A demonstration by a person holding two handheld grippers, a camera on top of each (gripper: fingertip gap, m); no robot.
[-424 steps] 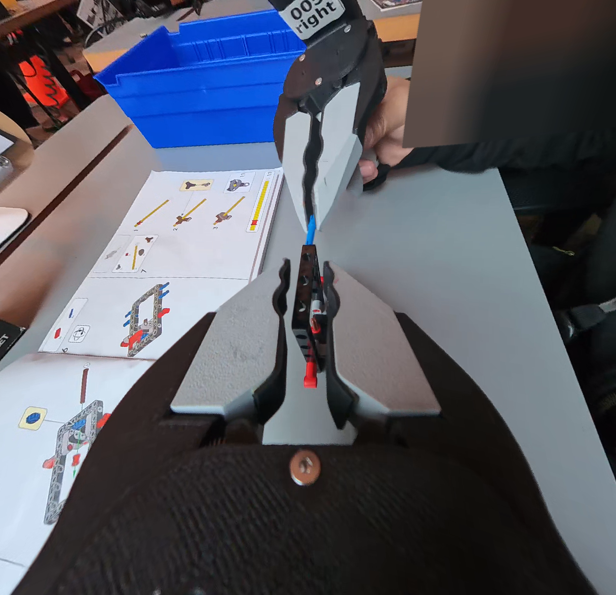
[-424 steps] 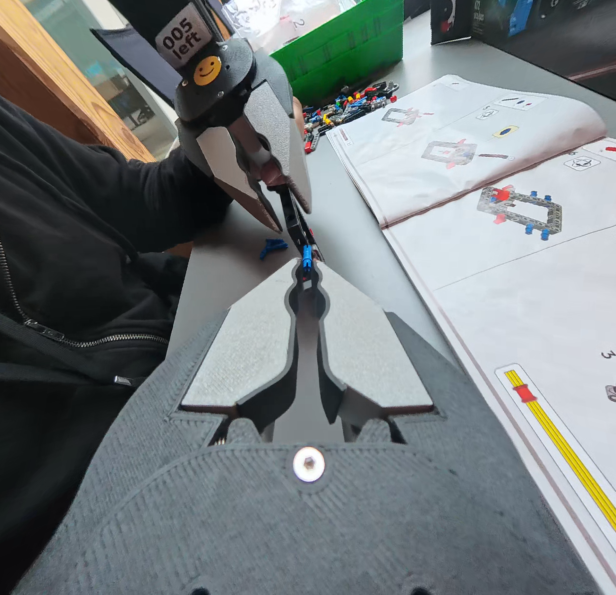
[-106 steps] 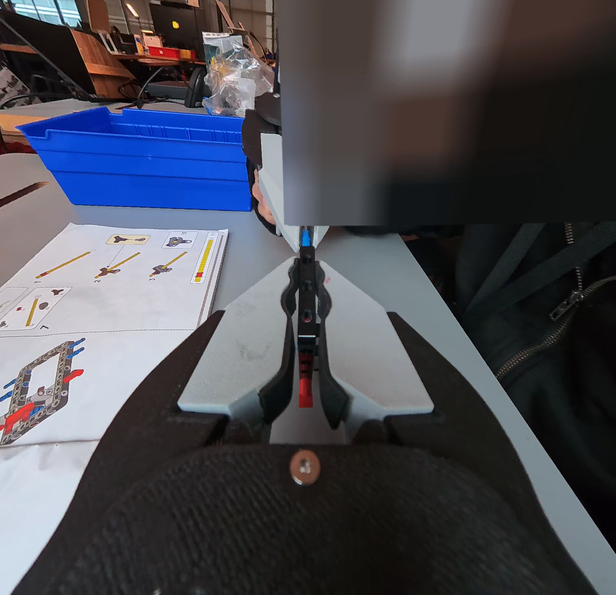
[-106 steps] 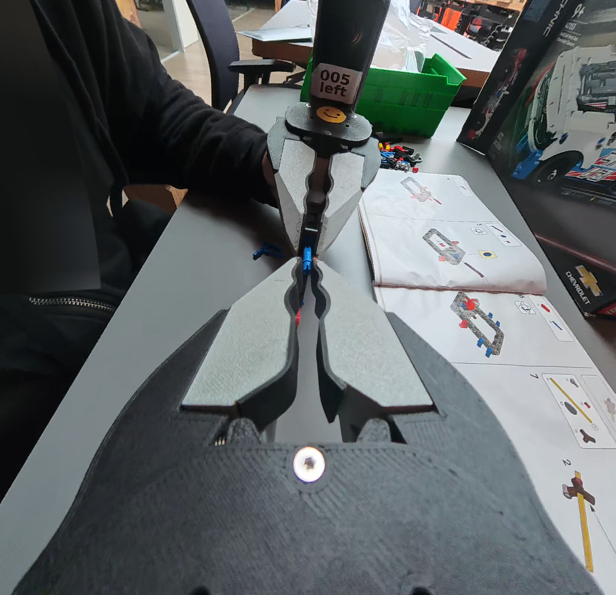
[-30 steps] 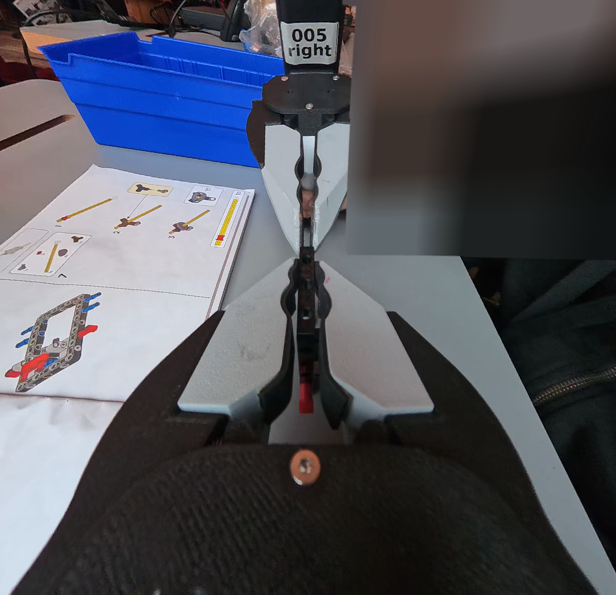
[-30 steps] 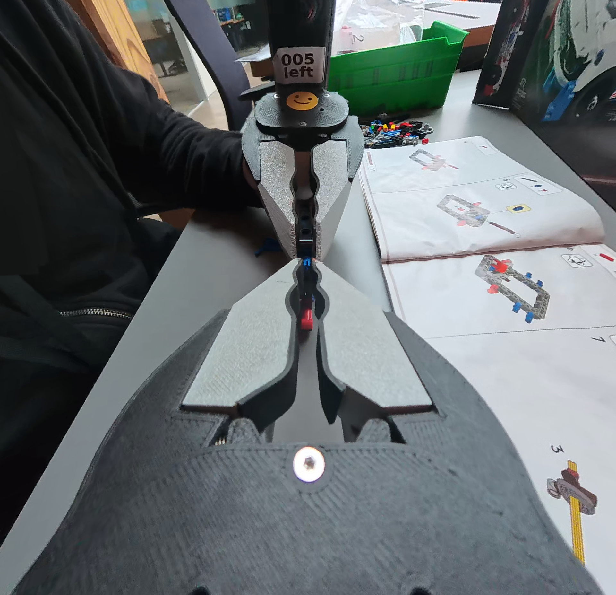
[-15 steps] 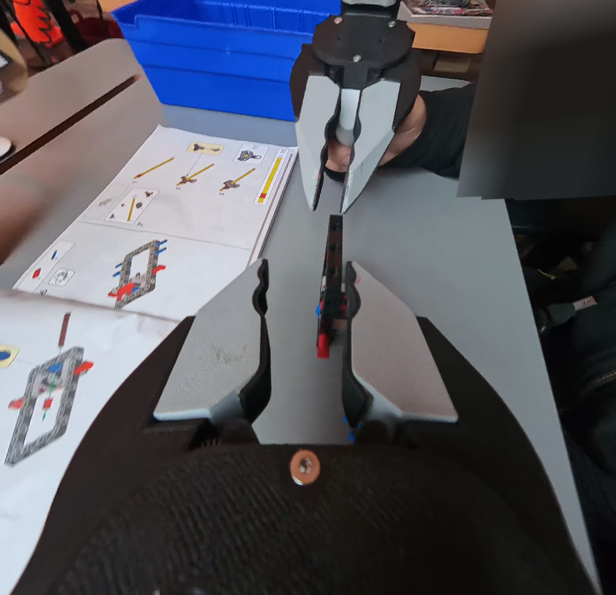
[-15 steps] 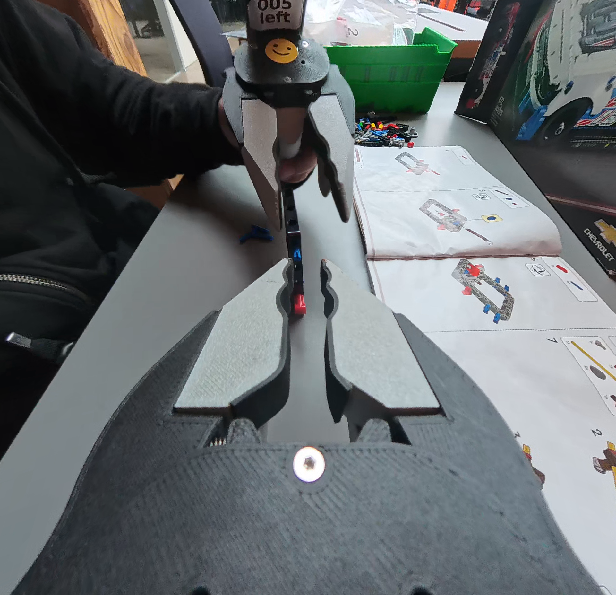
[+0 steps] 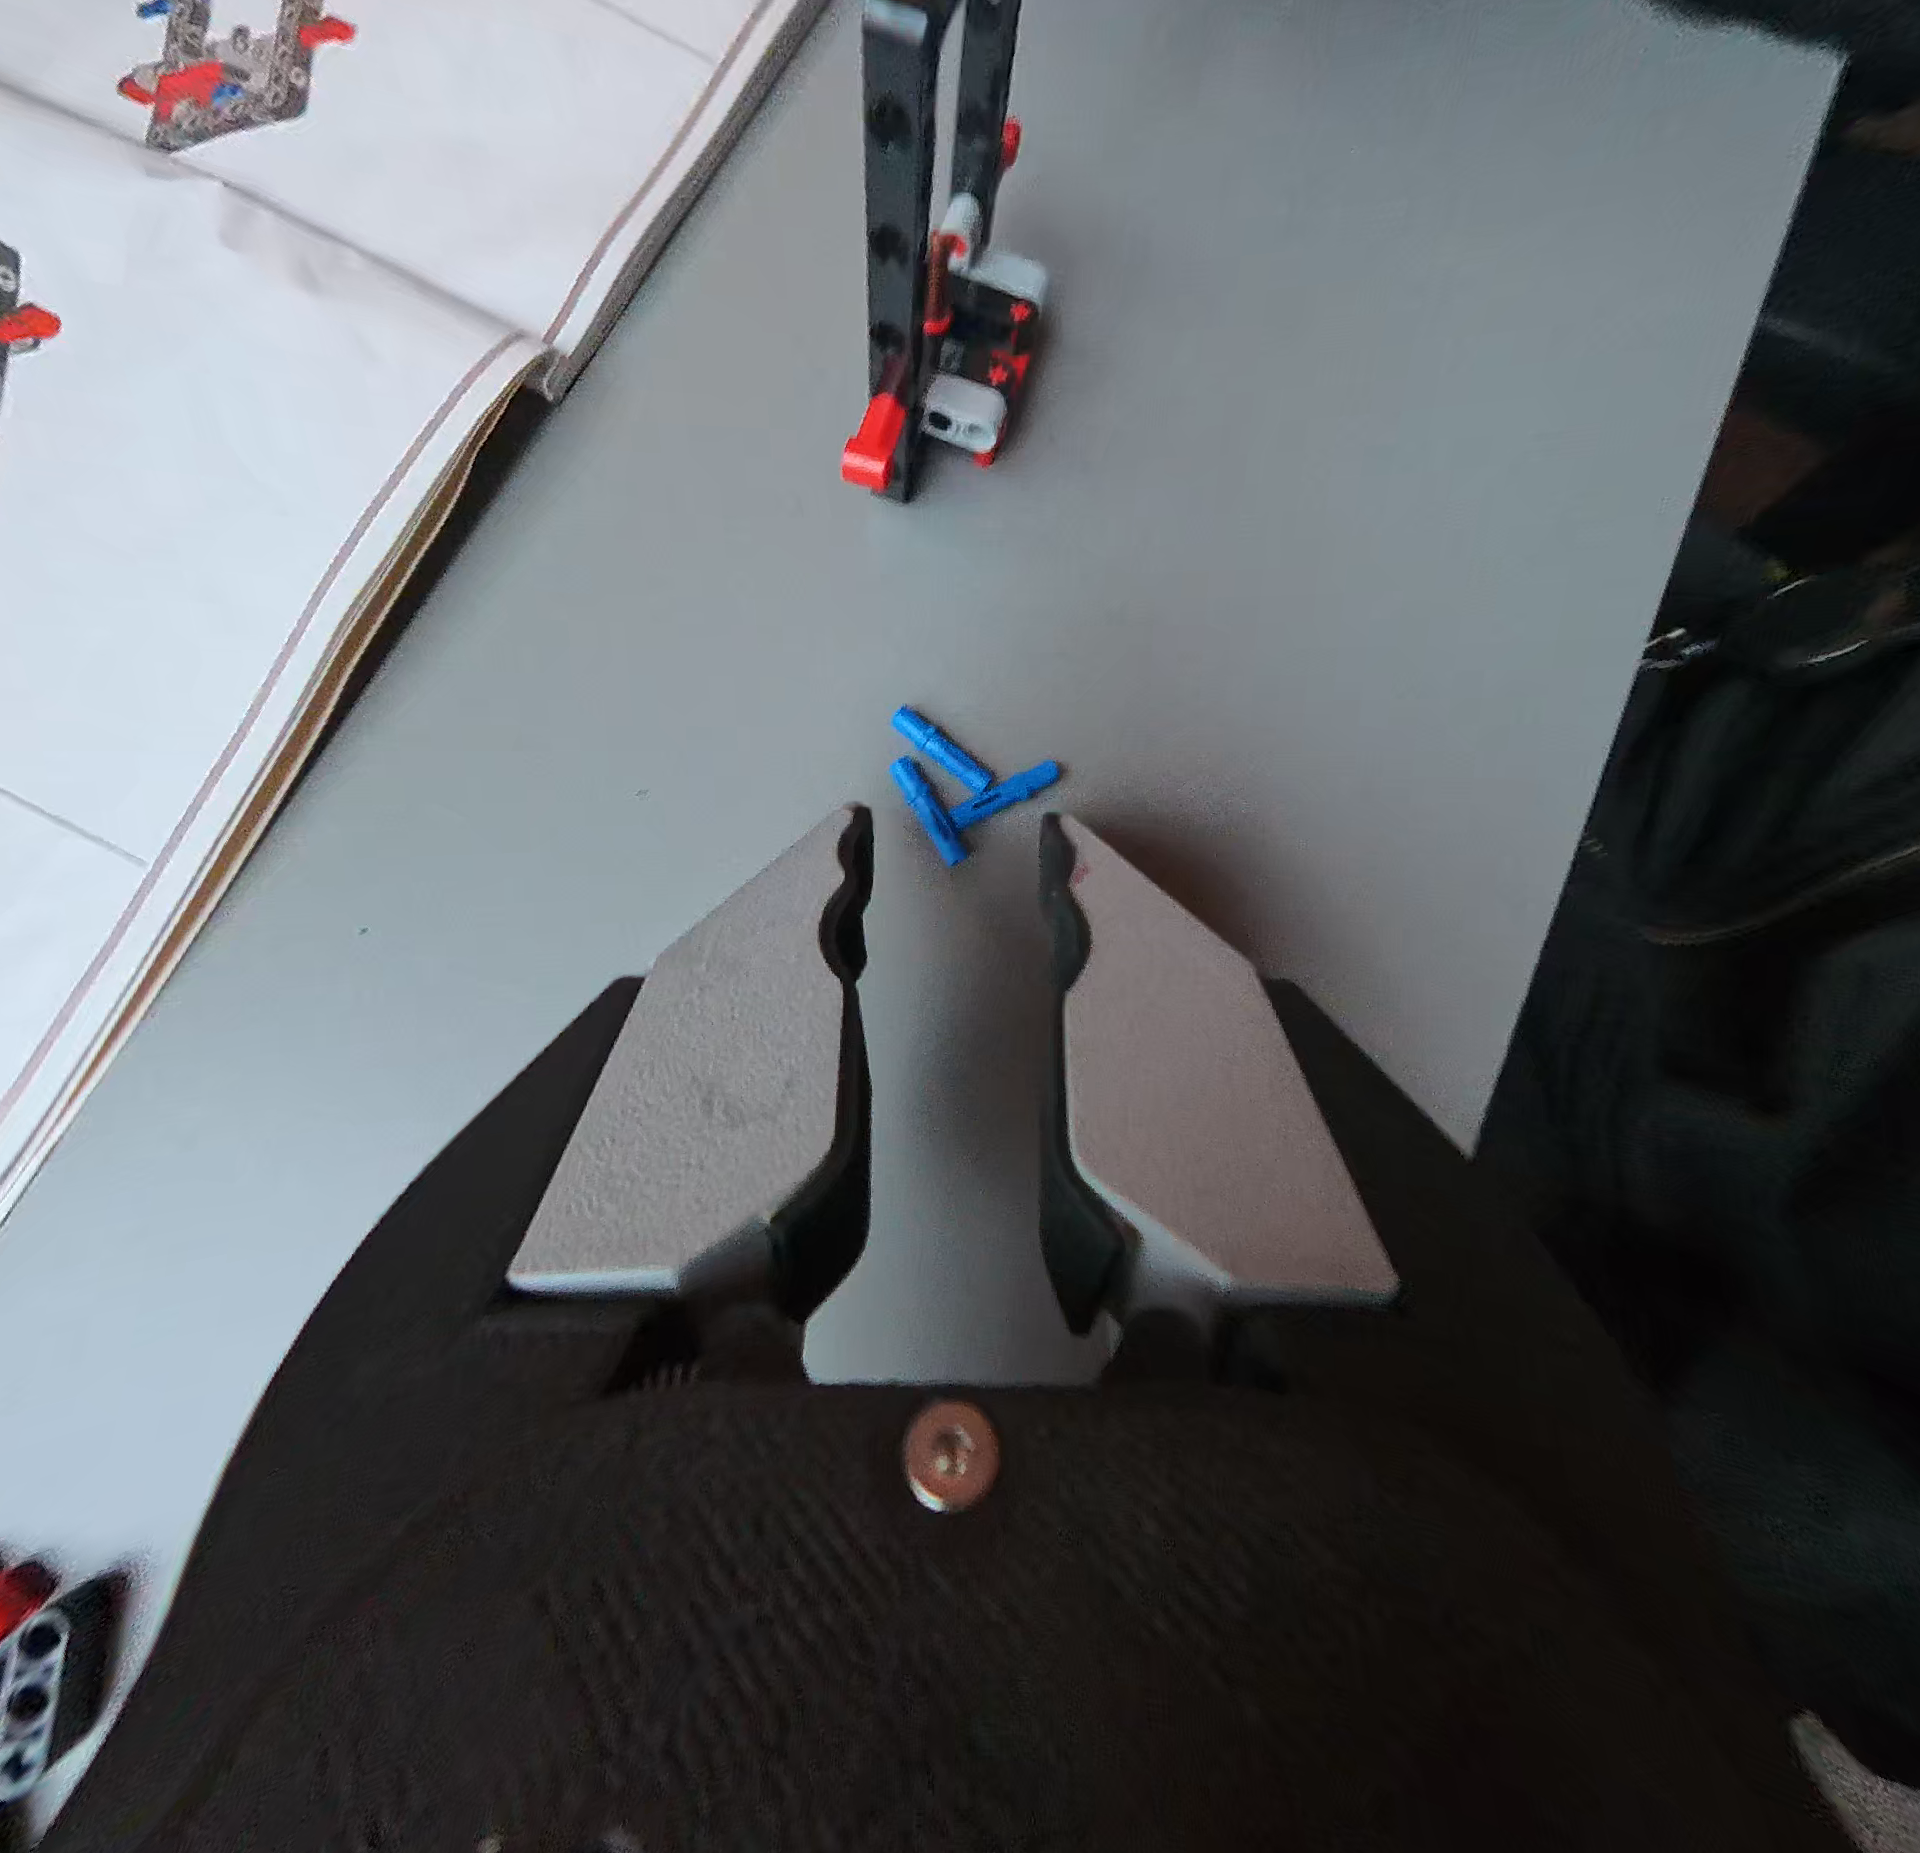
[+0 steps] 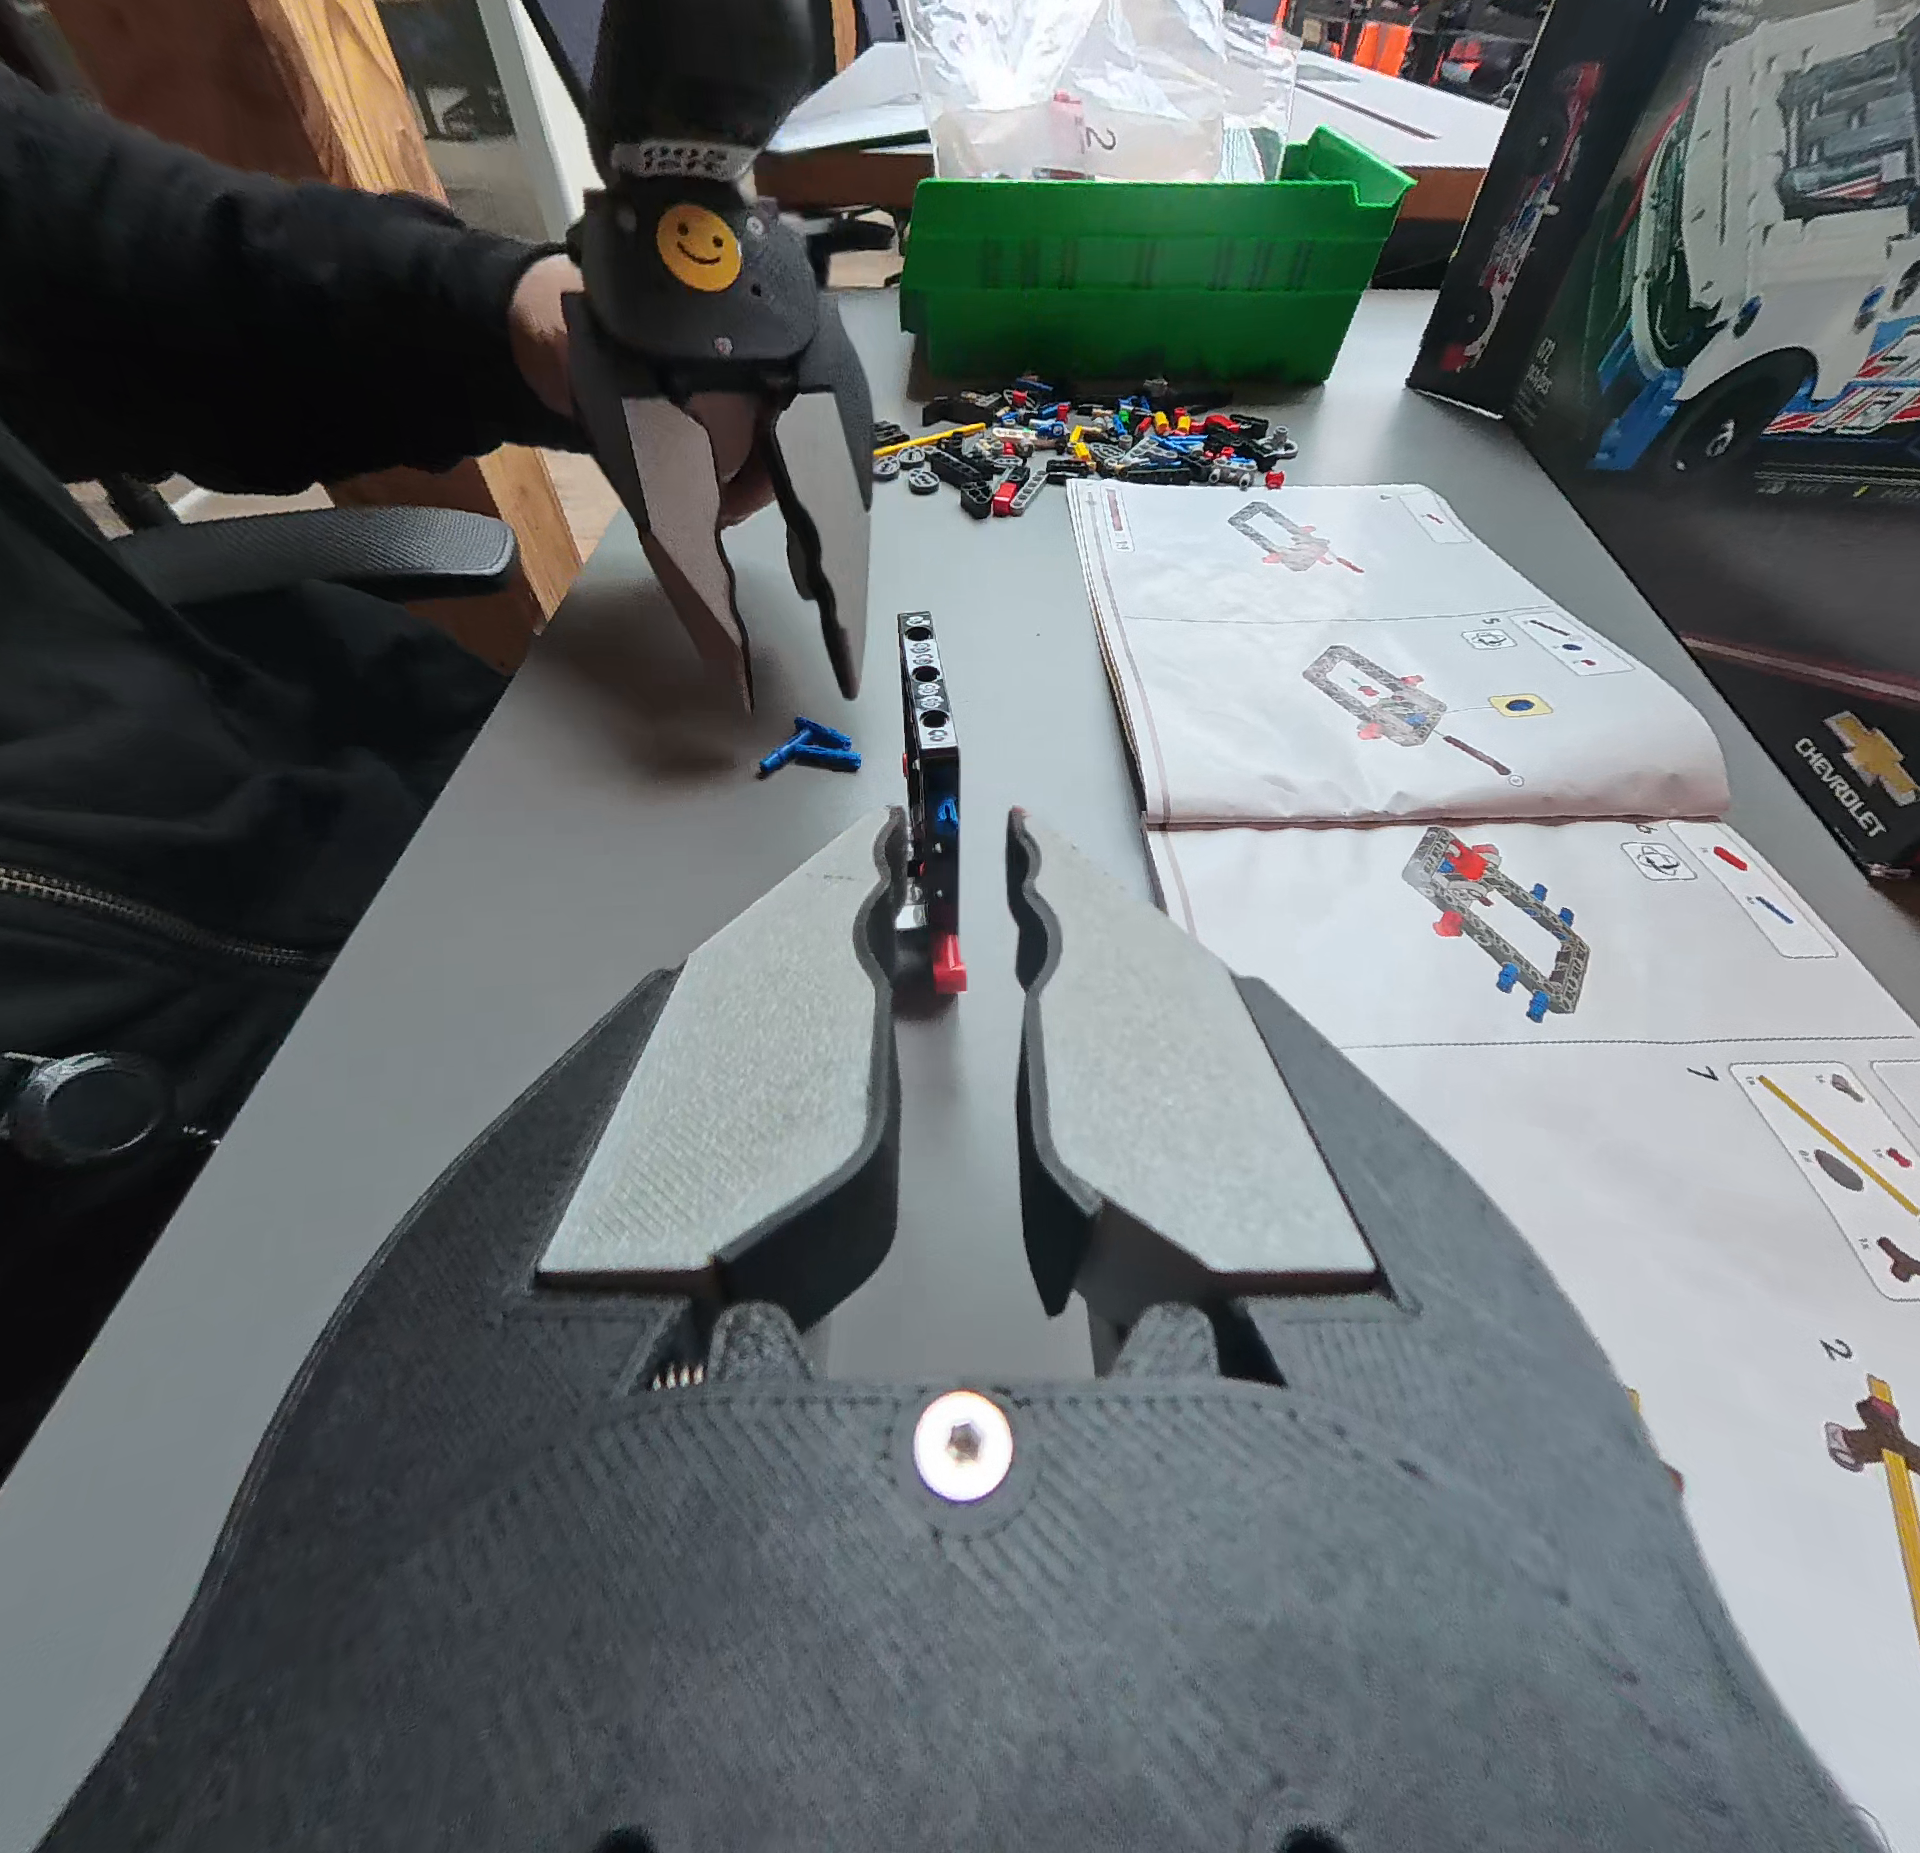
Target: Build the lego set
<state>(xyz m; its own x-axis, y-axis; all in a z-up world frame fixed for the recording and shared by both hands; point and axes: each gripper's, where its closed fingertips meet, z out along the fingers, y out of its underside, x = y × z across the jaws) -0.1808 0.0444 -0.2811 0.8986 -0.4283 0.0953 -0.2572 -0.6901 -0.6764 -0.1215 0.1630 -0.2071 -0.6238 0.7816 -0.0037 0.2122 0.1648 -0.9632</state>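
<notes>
Three blue pins (image 9: 961,785) lie before my left gripper (image 9: 954,832); one black frame (image 10: 928,764) with red and grey parts stands edgewise on the surface (image 9: 1351,453). Both my jaws are released, my right gripper (image 10: 951,832) straddling it.

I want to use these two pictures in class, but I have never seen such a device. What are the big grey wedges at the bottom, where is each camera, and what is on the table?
No robot here: a person holds a two-finger gripper in each hand, with a camera on each looking along its fingers. The wedges are those fingers.

One picture is from the left gripper, open and empty above three blue pins on the grey table. The other is from the right gripper, also open; the left gripper shows there too, in the person's hand.

The black frame, with red, blue and pale parts, stands on edge on the table, unheld. Beside it lies the open instruction booklet. Farther back are a heap of loose pieces, a green bin and the set's box.
</notes>
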